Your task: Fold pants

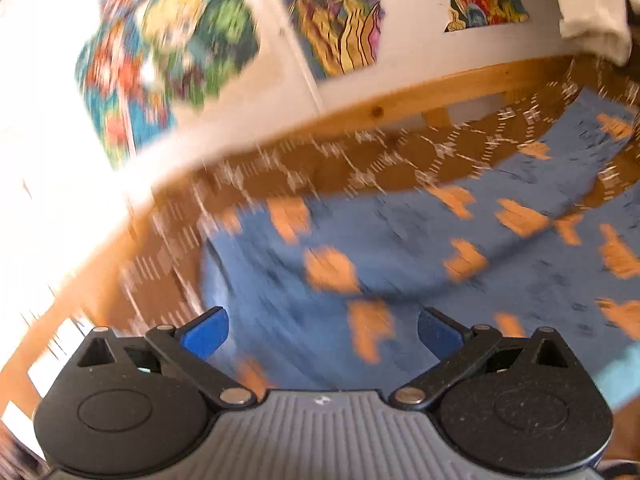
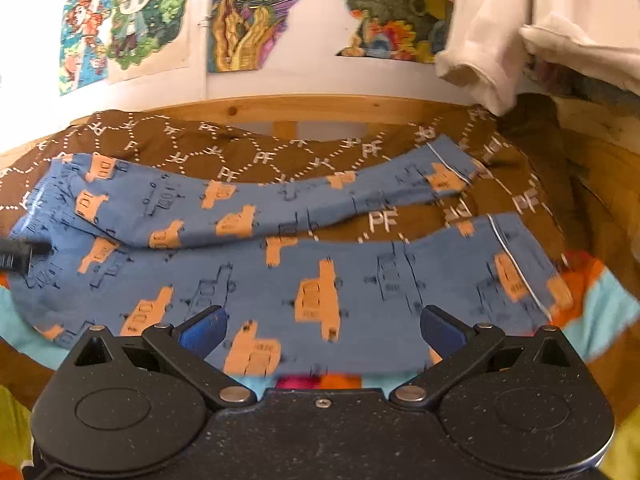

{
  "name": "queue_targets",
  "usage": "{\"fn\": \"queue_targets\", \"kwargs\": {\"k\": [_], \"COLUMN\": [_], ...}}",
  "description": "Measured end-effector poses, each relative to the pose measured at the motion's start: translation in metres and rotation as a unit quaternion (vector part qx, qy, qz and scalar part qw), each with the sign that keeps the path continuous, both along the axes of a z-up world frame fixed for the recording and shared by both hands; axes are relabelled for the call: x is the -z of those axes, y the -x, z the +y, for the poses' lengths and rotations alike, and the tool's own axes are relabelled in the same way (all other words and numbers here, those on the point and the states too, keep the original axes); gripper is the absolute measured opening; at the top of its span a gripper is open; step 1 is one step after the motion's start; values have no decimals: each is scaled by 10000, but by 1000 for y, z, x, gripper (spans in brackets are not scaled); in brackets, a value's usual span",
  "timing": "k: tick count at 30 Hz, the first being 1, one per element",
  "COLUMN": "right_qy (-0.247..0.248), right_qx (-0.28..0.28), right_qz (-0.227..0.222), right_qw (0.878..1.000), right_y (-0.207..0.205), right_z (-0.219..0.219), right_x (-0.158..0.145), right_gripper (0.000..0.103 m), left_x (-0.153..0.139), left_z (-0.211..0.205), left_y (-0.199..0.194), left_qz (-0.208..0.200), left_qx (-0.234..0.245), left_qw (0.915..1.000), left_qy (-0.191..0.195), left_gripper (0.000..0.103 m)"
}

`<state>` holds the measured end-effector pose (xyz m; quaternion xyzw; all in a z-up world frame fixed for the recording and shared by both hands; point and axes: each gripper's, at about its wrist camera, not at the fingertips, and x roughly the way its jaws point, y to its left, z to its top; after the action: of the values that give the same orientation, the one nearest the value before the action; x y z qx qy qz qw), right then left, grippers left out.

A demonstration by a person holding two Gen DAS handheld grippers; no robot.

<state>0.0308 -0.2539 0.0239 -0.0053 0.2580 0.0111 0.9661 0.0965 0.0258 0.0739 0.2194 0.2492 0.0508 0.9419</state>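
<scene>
Blue pants (image 2: 280, 280) printed with orange trucks lie spread on a brown patterned bedcover (image 2: 192, 148), legs running to the right with a gap between them and the waist at the left. My right gripper (image 2: 320, 334) stands open just above the near leg's front edge, nothing between its blue fingers (image 2: 204, 334). The other gripper's black tip (image 2: 20, 256) shows at the waist end. In the blurred left wrist view the pants (image 1: 400, 264) fill the lower right, and my left gripper (image 1: 322, 332) is open over them, holding nothing.
A wooden bed frame (image 2: 320, 110) runs along the back under a white wall with colourful posters (image 2: 132, 28). White and pink garments (image 2: 520, 40) hang at the upper right. A multicoloured blanket (image 2: 600, 304) lies under the pants at the front edge.
</scene>
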Motion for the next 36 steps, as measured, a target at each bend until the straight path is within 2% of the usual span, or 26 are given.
{"fn": "queue_targets", "kwargs": {"k": [2, 4, 6, 9, 13, 16, 19, 21, 24, 27, 28, 30, 31, 32, 33, 35, 36], "right_qy": [53, 238, 490, 464, 395, 677, 724, 577, 368, 538, 639, 769, 807, 811, 782, 679, 658], "right_qx": [-324, -705, -1060, -1785, -2656, -3169, -3792, -3966, -4314, -4673, -4799, -4931, -4964, -4978, -4971, -4944, -4938], "right_qz": [-26, -122, -63, 95, 622, 891, 1314, 1458, 1694, 1738, 1759, 1832, 1867, 1896, 1926, 2054, 2104], "right_qw": [9995, 9972, 9931, 9828, 9612, 9418, 9131, 9045, 8854, 8652, 8572, 8470, 8439, 8424, 8424, 8419, 8412], "right_y": [-17, -38, -67, -113, -185, -242, -301, -335, -377, -395, -398, -402, -404, -407, -409, -414, -416], "right_z": [-9, -18, -26, -33, -22, 1, 25, 36, 49, 60, 64, 66, 66, 66, 66, 62, 61], "right_x": [-11, -20, -30, -42, -56, -57, -51, -46, -38, -28, -24, -17, -13, -10, -7, -3, 0], "right_gripper": [102, 102, 102, 102, 102, 102, 102, 101, 84, 73, 68, 66, 66, 66, 65, 63, 62], "left_x": [-21, -40, -50, -53, -43, -30, -21, -17, -11, -6, -4, -1, 0, 2, 4, 7, 8], "left_z": [5, 13, 23, 37, 49, 50, 53, 56, 60, 65, 68, 72, 73, 73, 72, 68, 65], "left_y": [-26, -53, -79, -115, -151, -173, -187, -194, -207, -222, -225, -228, -229, -228, -227, -225, -224], "left_qz": [-67, -58, -53, -28, 177, 504, 803, 998, 1261, 1433, 1512, 1702, 1772, 1794, 1779, 1724, 1671], "left_qx": [36, 6, -112, -73, 500, 880, 1160, 1292, 1430, 1409, 1419, 1518, 1553, 1596, 1642, 1708, 1716], "left_qw": [9997, 9997, 9998, 9998, 9971, 9905, 9862, 9836, 9789, 9765, 9755, 9713, 9694, 9680, 9672, 9661, 9663], "left_qy": [-219, -227, -165, -177, -555, -934, -865, -767, -737, -774, -735, -672, -691, -733, -772, -884, -946], "left_gripper": [103, 103, 103, 103, 103, 103, 102, 101, 98, 88, 81, 64, 49, 40, 37, 19, 17]}}
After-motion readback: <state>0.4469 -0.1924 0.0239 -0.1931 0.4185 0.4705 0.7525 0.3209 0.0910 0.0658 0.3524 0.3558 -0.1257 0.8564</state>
